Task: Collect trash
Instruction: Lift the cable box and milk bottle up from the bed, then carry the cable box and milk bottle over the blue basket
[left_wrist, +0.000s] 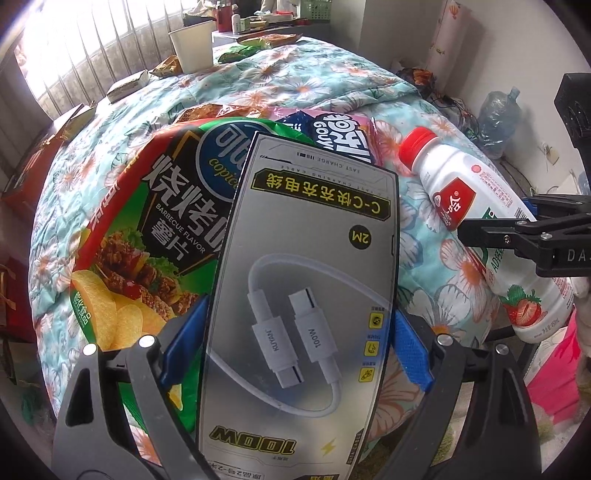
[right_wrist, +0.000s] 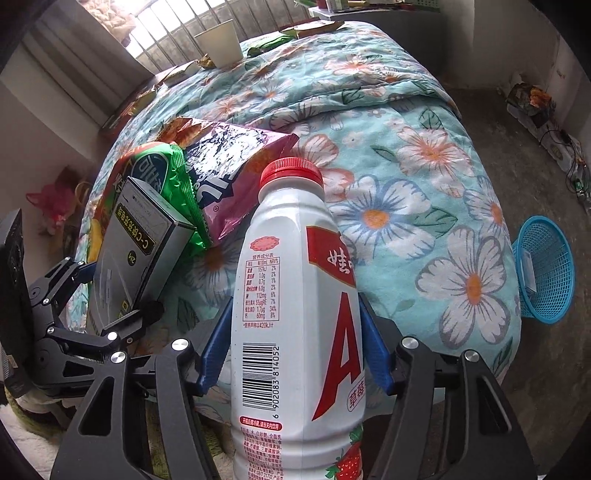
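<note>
My left gripper is shut on a grey charging-cable box and holds it above the bed; the box also shows in the right wrist view. My right gripper is shut on a white strawberry milk bottle with a red cap; it also shows in the left wrist view. A green barbecue chip bag and a pink snack bag lie on the floral quilt behind the box.
A blue mesh basket stands on the floor to the right of the bed, with a small box in it. A paper cup and several wrappers lie at the bed's far end. A water jug stands by the wall.
</note>
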